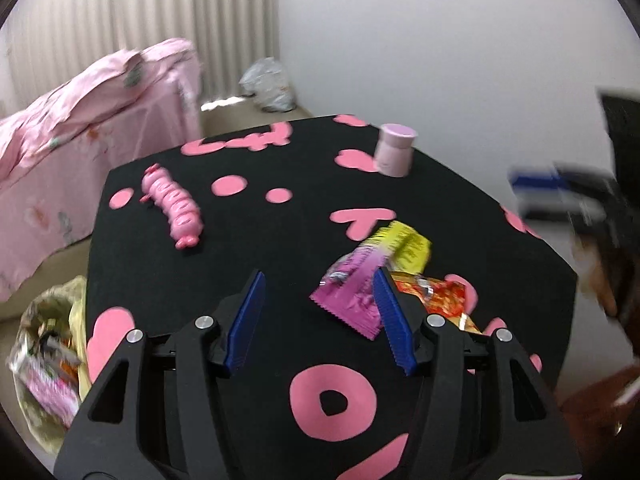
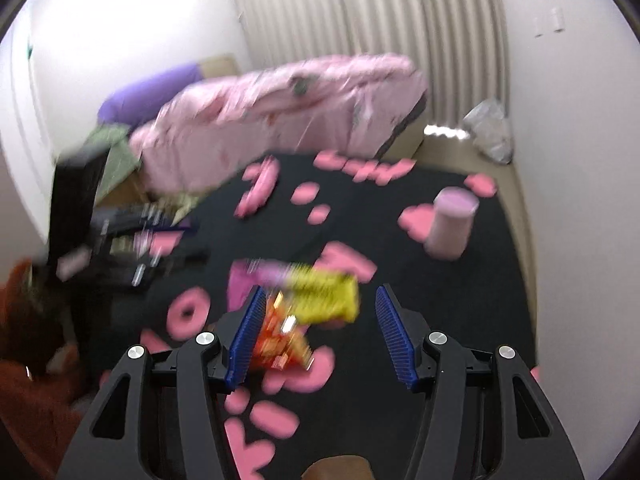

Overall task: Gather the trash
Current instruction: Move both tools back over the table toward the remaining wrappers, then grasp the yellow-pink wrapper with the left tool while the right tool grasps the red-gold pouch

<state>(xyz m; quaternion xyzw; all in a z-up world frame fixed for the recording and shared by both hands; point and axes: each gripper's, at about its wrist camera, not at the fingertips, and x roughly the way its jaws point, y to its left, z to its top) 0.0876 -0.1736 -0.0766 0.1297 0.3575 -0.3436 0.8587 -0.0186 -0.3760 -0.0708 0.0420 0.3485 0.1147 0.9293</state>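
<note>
Three wrappers lie together on the black table with pink shapes (image 1: 256,248): a magenta wrapper (image 1: 352,300), a yellow wrapper (image 1: 408,246) and an orange-red wrapper (image 1: 440,296). My left gripper (image 1: 320,280) is open above the table, with bare black surface between its blue pads; the wrappers lie at and behind its right finger. In the blurred right wrist view my right gripper (image 2: 320,292) is open over the yellow wrapper (image 2: 324,298) and the orange-red wrapper (image 2: 280,340), touching neither. The magenta wrapper (image 2: 244,284) peeks out behind them. The other gripper (image 2: 132,240) shows as a dark blur at left.
A pink toy (image 1: 174,208) and a pale pink cup (image 1: 394,150) stand on the table. A yellowish bag (image 1: 44,364) holding wrappers sits on the floor at the table's left. A pink-covered bed (image 1: 92,120) and a white plastic bag (image 1: 268,86) lie beyond.
</note>
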